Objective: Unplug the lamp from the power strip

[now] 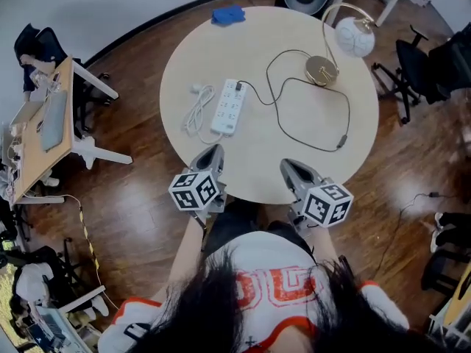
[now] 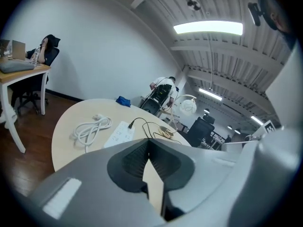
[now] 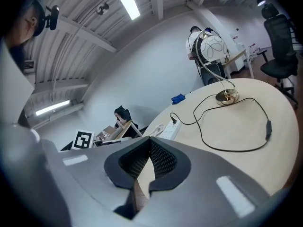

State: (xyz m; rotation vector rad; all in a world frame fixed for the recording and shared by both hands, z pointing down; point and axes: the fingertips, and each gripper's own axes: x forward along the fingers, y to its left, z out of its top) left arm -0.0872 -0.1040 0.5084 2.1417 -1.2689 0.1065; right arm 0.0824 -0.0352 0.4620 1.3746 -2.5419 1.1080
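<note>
A white power strip [image 1: 229, 107] lies left of centre on the round table [image 1: 265, 179]. The lamp's black plug [image 1: 239, 87] sits in its far end. From there the black cord [image 1: 324, 147] loops to the lamp's gold base [image 1: 321, 70]; its white globe shade [image 1: 355, 37] hangs behind. My left gripper [image 1: 212, 153] and right gripper [image 1: 288, 165] hover at the table's near edge, both shut and holding nothing. The left gripper view shows the strip [image 2: 120, 132] beyond the shut left gripper [image 2: 148, 143]. In the right gripper view, the plug [image 3: 173, 118] is past the shut right gripper [image 3: 150, 141].
A coiled white cable [image 1: 196, 109] lies left of the strip, and a blue cloth [image 1: 228, 14] lies at the table's far edge. A wooden desk [image 1: 45, 127] with a laptop stands to the left. Office chairs [image 1: 416, 68] stand to the right.
</note>
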